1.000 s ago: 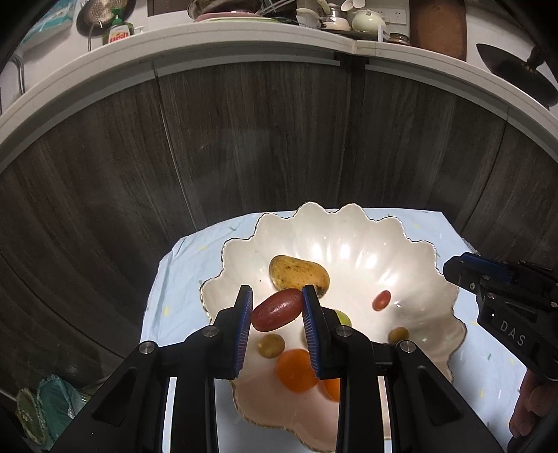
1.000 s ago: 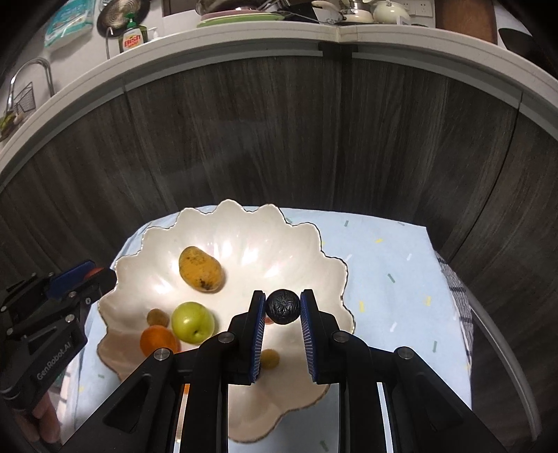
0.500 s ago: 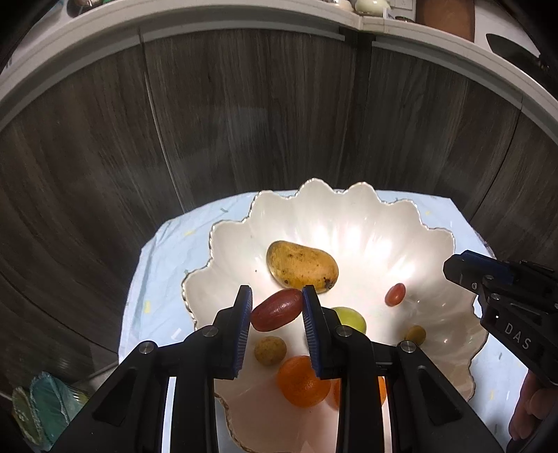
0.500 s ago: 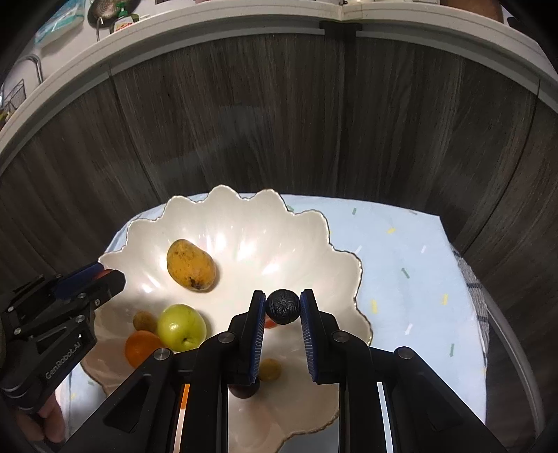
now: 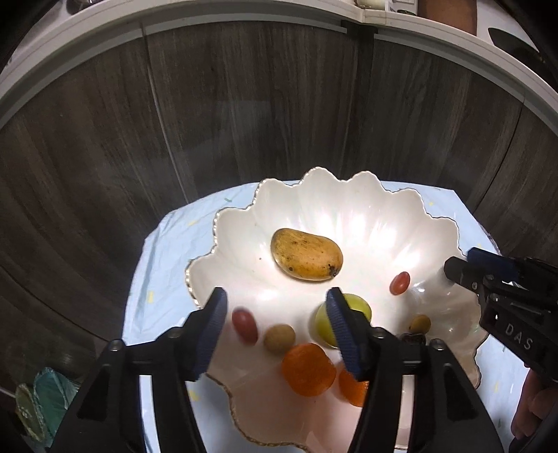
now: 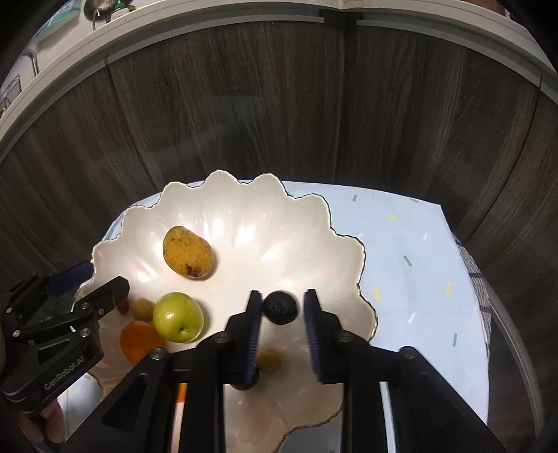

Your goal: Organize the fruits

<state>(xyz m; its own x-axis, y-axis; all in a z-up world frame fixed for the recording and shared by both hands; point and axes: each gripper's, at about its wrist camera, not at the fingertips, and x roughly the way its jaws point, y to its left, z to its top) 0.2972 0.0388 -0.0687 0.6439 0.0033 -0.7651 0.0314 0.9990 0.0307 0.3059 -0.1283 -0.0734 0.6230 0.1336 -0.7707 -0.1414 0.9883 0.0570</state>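
A white scalloped bowl (image 5: pixel 355 202) (image 6: pixel 226 195) holds a yellow mango (image 5: pixel 306 253) (image 6: pixel 188 251), a green apple (image 5: pixel 324 322) (image 6: pixel 178 316), orange fruit (image 5: pixel 308 369) and small fruits. My left gripper (image 5: pixel 277 327) is open above the bowl. A dark red oblong fruit (image 5: pixel 244 324) is blurred between its fingers, near the left one, loose. My right gripper (image 6: pixel 281 315) is open over the bowl. A dark wrinkled round fruit (image 6: pixel 280 307) sits between its fingers, near the left pad, with a gap to the right pad.
The bowl stands on a light blue speckled cloth (image 6: pixel 411 265) on a small table. Dark wood panels (image 6: pixel 279 115) rise close behind. A white counter edge (image 5: pixel 244 21) runs above. A checked cloth (image 6: pixel 479 289) hangs at the table's right edge.
Both grippers have opened. The red fruit has left the left gripper's grip and drops toward the bowl. The dark fruit is freed from the right pad.
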